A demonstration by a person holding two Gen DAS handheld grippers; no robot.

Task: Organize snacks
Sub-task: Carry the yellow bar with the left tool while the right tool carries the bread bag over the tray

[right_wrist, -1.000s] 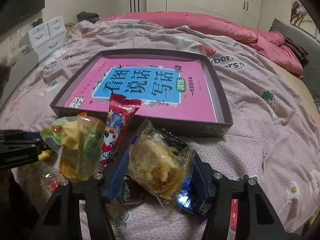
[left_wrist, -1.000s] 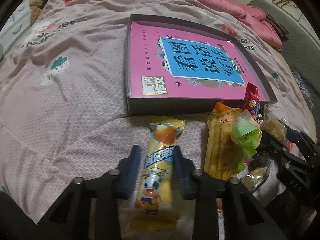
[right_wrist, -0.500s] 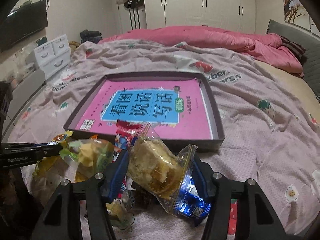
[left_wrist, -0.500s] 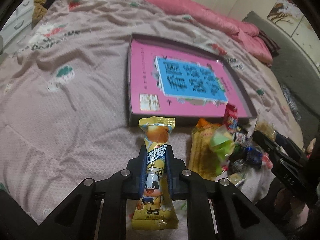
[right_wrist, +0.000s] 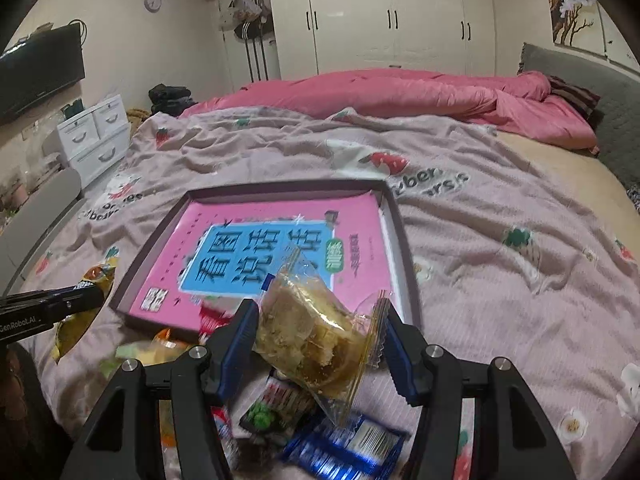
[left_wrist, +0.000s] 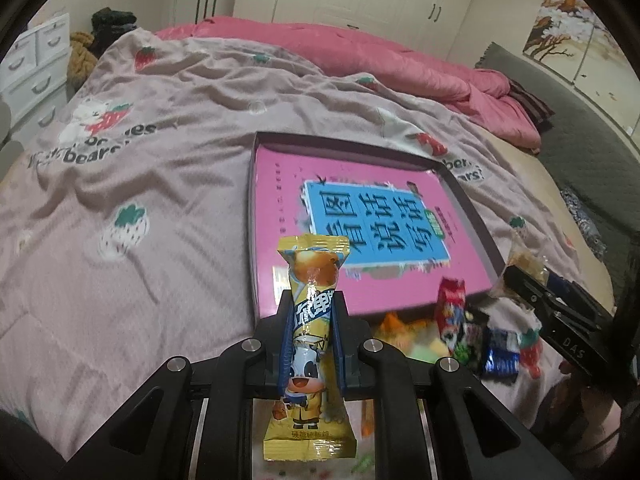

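My left gripper (left_wrist: pixel 311 316) is shut on a long yellow snack stick with a cartoon cow (left_wrist: pixel 310 344), held upright above the bed. My right gripper (right_wrist: pixel 318 336) is shut on a clear bag holding a crumbly yellow cake (right_wrist: pixel 310 328), lifted over the pile. A dark shallow tray (left_wrist: pixel 476 216) (right_wrist: pixel 404 240) with a pink and blue book in it lies on the bedspread just beyond both grippers. Loose snacks remain by the tray's near edge: a red packet (left_wrist: pixel 450 304), a blue packet (left_wrist: pixel 500 354) (right_wrist: pixel 344 446) and a green-printed packet (right_wrist: pixel 272 410).
A mauve strawberry-print bedspread (left_wrist: pixel 140 200) covers the bed, with a rumpled pink duvet (right_wrist: pixel 400 96) at the far side. White drawers (right_wrist: pixel 94 136) and a wall television (right_wrist: pixel 40 68) stand left; white wardrobes (right_wrist: pixel 380 16) at the back. The other gripper shows at each view's edge.
The left jaws closed on the yellow cow stick and lifted it off the bed. The right gripper rose with the cake bag. Both views tilted up toward the room.
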